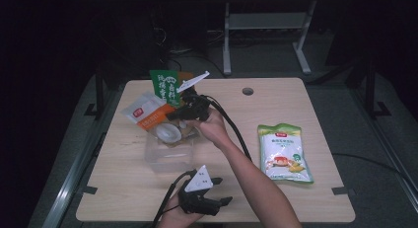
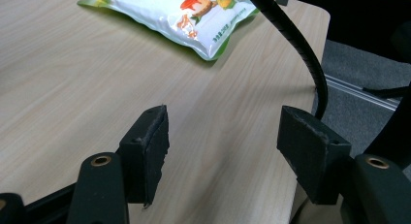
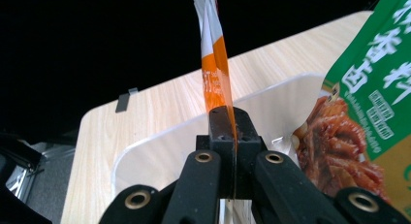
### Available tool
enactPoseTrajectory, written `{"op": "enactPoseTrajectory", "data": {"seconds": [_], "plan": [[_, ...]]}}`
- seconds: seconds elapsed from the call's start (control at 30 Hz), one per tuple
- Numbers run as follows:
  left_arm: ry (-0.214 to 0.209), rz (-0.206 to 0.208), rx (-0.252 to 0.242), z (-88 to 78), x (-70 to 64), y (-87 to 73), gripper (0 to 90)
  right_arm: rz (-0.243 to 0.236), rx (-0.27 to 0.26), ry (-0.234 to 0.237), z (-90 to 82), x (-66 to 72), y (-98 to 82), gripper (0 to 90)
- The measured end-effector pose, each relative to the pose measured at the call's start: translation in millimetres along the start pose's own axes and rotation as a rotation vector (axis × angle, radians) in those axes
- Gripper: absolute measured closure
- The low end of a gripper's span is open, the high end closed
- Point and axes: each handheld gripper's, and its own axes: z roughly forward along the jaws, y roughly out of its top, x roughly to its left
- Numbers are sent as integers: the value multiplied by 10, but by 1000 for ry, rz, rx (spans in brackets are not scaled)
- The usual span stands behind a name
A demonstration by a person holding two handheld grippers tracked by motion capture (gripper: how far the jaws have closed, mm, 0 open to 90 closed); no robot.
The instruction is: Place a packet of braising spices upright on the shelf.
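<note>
Orange-white glossy packet (image 3: 215, 64) pinched edge-on by right claw (image 3: 231, 136); left claw (image 2: 223, 151) released.

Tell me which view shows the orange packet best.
Right gripper view: the orange packet sits edge-on, pinched in the shut right tool above the clear bin. High view shows its flat face, small, beside the green packet.

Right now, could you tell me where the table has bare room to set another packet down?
Bare wood lies between the clear container and the white-and-green packet, and along the far right edge past the round hole. The far left is crowded: the orange-and-white packet, pinched in the right tongs, and the green packet stand over the container.
</note>
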Motion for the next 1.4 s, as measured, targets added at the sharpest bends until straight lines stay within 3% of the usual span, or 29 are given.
{"op": "enactPoseTrajectory", "data": {"seconds": [0.23,0.57,0.77,0.87,1.0,1.1,1.23,1.4], "plan": [[2,-2,4,3,10,-6,351,1,27,-17,89,-19,-72,899],[-4,-10,4,28,14,-3,347,-46,103,-47,88,-19,-30,883],[-3,-2,0,26,21,7,347,-47,172,-29,120,-27,71,792],[-2,-5,-3,17,20,13,347,-87,218,-60,174,14,155,716],[1,2,-3,7,21,15,347,-115,257,-93,230,58,227,827],[4,4,-5,0,24,16,348,-136,268,-103,240,78,253,894],[3,1,-7,-2,25,18,348,-114,260,-93,194,115,267,899],[3,6,-8,5,22,22,348,-99,158,-72,81,171,308,899]]}}
